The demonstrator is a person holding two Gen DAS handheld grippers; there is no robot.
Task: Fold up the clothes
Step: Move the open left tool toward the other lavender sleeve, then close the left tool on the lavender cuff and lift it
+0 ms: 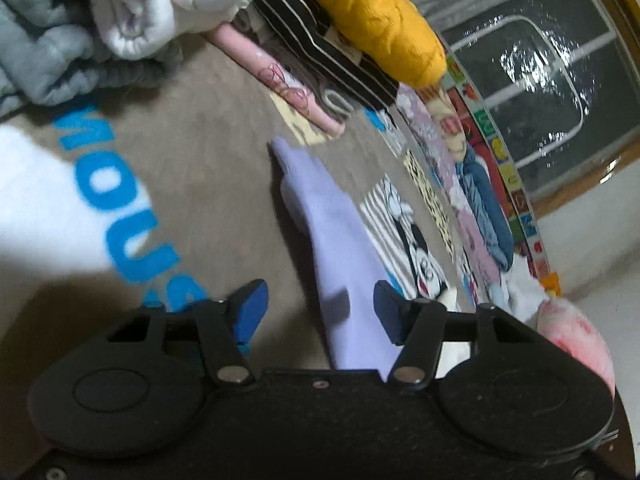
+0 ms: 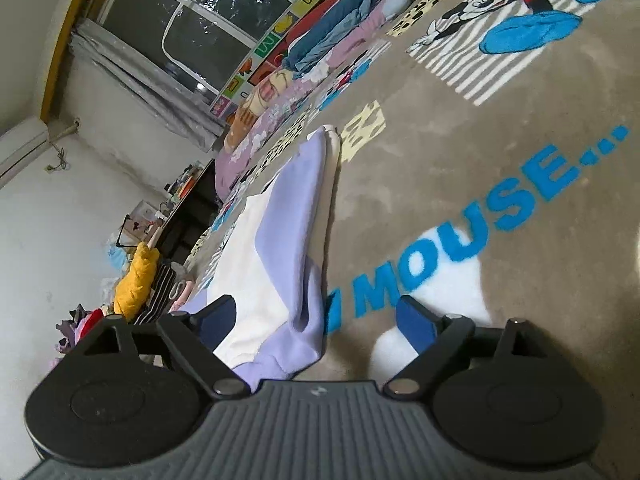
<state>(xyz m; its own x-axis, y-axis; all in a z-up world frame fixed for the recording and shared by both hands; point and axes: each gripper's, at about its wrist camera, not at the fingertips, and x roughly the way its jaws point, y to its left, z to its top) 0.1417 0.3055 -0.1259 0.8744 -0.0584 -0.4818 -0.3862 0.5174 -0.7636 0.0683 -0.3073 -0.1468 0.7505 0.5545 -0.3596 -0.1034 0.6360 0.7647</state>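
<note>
Lilac top (image 2: 288, 216) lies flat on the Mickey blanket (image 2: 460, 152). Left tongs (image 1: 320, 312) are half-open around its edge, not pinching; right tongs (image 2: 316, 320) gape wide over its hem.

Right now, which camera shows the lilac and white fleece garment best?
The right wrist view: the lilac and white fleece garment shows both its colours, stretched along the blanket. The left wrist view shows only a blurred lilac strip between the tongs.

One lilac garment (image 2: 288, 216), one yellow jacket (image 1: 376, 20).
</note>
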